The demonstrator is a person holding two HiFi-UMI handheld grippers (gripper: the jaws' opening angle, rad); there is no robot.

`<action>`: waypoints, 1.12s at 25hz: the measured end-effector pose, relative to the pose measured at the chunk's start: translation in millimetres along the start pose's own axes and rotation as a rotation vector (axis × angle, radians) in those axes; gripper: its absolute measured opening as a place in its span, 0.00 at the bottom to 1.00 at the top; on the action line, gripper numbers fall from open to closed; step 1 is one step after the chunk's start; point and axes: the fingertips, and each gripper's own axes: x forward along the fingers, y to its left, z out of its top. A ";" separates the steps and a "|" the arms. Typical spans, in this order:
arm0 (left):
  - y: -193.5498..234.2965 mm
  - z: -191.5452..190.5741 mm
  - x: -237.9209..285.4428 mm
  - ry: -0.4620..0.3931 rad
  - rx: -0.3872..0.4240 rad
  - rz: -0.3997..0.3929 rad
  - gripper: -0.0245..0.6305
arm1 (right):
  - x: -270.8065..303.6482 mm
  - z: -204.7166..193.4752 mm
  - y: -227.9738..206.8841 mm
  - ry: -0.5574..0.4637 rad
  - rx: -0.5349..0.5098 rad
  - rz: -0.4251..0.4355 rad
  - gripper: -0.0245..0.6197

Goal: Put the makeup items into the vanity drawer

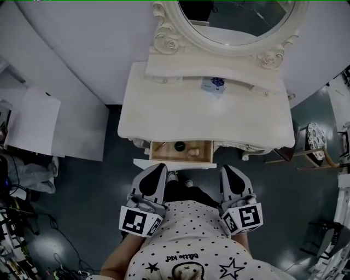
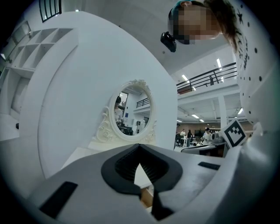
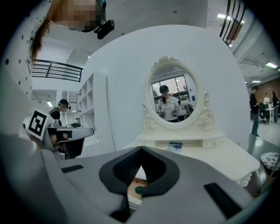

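Observation:
The cream vanity's drawer (image 1: 164, 151) stands pulled out below the tabletop. Inside it lie a dark round makeup item (image 1: 179, 146) and a beige one (image 1: 193, 152). The dark round item (image 3: 139, 190) also shows through the jaw cutout in the right gripper view. A small blue-and-white packet (image 1: 213, 85) rests on the tabletop below the mirror shelf, and the packet (image 3: 176, 146) shows again in the right gripper view. My left gripper (image 1: 157, 169) and right gripper (image 1: 230, 171) hang close to my body, just in front of the drawer. Both are shut with nothing between the jaws.
An oval mirror (image 1: 236, 16) in a carved frame stands at the vanity's back. A white curved wall (image 1: 82, 49) lies behind it. A small stool (image 1: 316, 139) stands to the right, and white boards (image 1: 33, 120) and cables are on the left floor.

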 end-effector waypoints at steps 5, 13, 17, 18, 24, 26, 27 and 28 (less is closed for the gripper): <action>-37.0 -13.0 -1.5 0.025 0.006 -0.045 0.04 | -18.6 -2.5 -2.8 -0.009 -0.018 0.038 0.05; -57.6 -5.8 -0.2 -0.006 0.042 -0.054 0.04 | -39.4 -3.6 -12.4 -0.046 -0.008 0.053 0.05; -54.6 -7.8 1.8 -0.011 0.022 -0.047 0.04 | -41.2 -6.3 -13.1 -0.055 -0.013 0.055 0.05; -55.5 -7.9 3.1 -0.012 0.025 -0.051 0.04 | -40.6 -6.5 -13.1 -0.058 -0.013 0.055 0.05; -63.1 -8.7 3.8 -0.006 0.053 -0.081 0.04 | -35.2 -8.8 -9.4 -0.057 -0.006 0.059 0.05; -63.0 -9.3 2.9 -0.005 0.054 -0.084 0.04 | -33.1 -8.0 -7.5 -0.057 -0.011 0.066 0.05; -63.2 -9.6 3.0 -0.005 0.053 -0.086 0.04 | -32.4 -7.4 -7.0 -0.057 -0.013 0.068 0.05; -63.8 -9.8 3.3 -0.004 0.054 -0.089 0.04 | -31.9 -6.9 -6.7 -0.057 -0.014 0.068 0.05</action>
